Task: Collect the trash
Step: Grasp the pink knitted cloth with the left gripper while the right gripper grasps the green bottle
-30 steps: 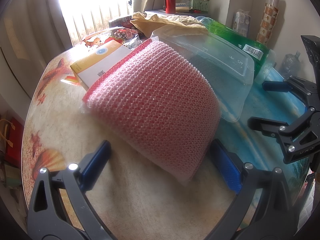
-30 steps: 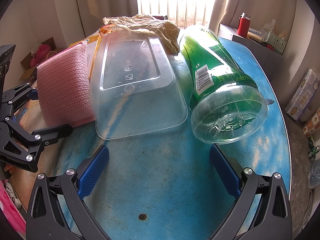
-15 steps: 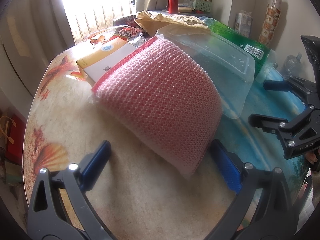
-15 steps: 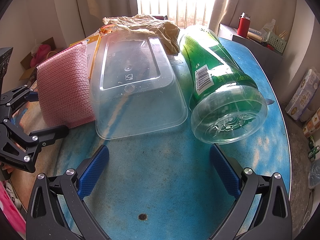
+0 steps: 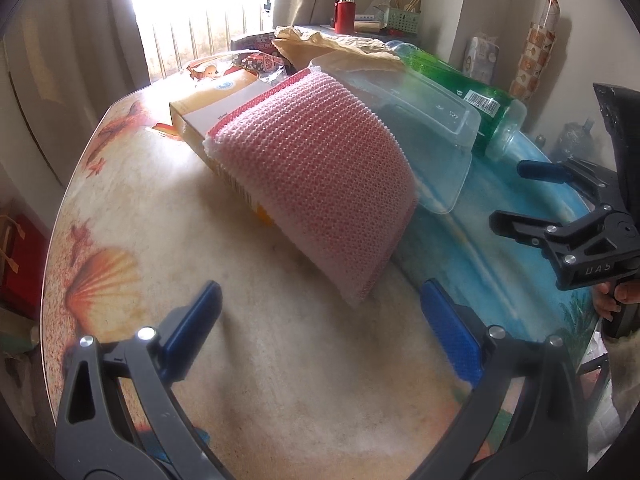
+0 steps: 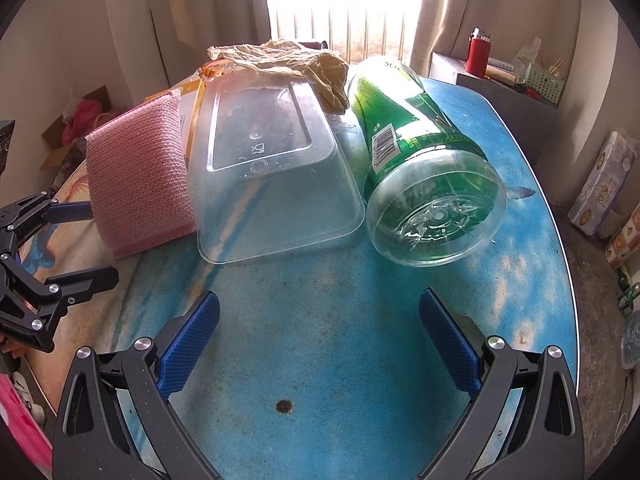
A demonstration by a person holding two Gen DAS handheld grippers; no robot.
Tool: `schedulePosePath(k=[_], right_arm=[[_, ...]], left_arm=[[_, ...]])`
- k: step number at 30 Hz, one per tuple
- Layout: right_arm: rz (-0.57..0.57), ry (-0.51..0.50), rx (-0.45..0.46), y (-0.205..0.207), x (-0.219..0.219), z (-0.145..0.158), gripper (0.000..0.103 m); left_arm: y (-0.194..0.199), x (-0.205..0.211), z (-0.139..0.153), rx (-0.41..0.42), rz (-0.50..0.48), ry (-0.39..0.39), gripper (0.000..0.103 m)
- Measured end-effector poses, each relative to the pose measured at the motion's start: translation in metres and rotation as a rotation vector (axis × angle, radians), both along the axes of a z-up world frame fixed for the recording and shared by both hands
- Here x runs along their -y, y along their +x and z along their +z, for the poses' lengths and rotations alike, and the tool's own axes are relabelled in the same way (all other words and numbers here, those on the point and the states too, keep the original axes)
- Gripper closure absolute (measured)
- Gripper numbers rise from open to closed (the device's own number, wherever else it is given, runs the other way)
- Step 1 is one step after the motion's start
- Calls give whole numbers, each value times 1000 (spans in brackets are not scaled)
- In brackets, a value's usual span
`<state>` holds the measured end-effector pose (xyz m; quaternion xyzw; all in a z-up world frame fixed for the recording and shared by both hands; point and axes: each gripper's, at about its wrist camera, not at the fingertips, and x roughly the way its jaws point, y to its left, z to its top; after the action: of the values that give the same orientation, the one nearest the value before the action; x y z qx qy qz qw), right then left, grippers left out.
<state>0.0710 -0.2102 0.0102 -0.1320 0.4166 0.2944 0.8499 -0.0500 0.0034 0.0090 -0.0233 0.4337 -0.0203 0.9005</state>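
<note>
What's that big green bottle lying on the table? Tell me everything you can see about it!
The green bottle is a large see-through plastic one, lying on its side on the blue table. Its clear, ridged bottom faces the right gripper's camera, and its neck end points away toward the window. It looks empty. A green label with a white barcode wraps around it. The upside-down clear plastic container sits close beside it, and crumpled brown paper lies by its far end. Neither gripper touches it.
</note>
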Motion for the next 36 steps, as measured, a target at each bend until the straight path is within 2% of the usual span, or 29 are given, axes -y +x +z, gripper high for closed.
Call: schedulePosePath(k=[4, 6, 9, 10, 11, 12, 15, 17, 19, 21, 22, 24, 28, 31, 36], right_arm=[[-4, 47, 39, -2, 7, 18, 6], [-21, 93, 50, -1, 12, 26, 6], [-37, 169, 46, 1, 19, 34, 6], [-37, 185, 46, 2, 21, 35, 6], [-42, 190, 47, 3, 23, 36, 6], [-51, 185, 45, 4, 24, 35, 6], [-70, 194, 23, 7, 28, 35, 6], [-76, 220, 24, 9, 35, 38, 6], [-91, 236, 25, 11, 42, 42, 6], [-99, 255, 19, 18, 46, 45, 6], [-102, 260, 16, 22, 47, 47, 6], [-105, 257, 19, 28, 47, 50, 6], [-95, 283, 29, 34, 50, 59, 6], [-103, 306, -8, 43, 54, 61, 6], [-128, 265, -76, 69, 52, 50, 6]], left_arm=[[-10, 3, 25, 102, -53, 12, 8], [-9, -4, 32, 109, -81, -95, 8], [-4, -15, 28, 89, -61, -231, 9], [-2, -18, 23, 78, -54, -248, 16], [0, -19, 18, 65, -48, -257, 29], [3, -20, 13, 49, -45, -270, 33], [12, -30, 3, 27, -13, -368, 35], [15, -35, -1, 48, -6, -442, 35], [17, -40, -3, 61, 17, -483, 36], [20, -43, -5, 54, 16, -539, 53], [21, -45, -6, 44, 20, -560, 72], [21, -48, -6, 46, 25, -607, 73], [5, -46, 9, 105, -34, -650, 74], [-9, -46, 26, 146, -37, -621, 75], [-30, -62, 38, 164, -3, -637, 75]])
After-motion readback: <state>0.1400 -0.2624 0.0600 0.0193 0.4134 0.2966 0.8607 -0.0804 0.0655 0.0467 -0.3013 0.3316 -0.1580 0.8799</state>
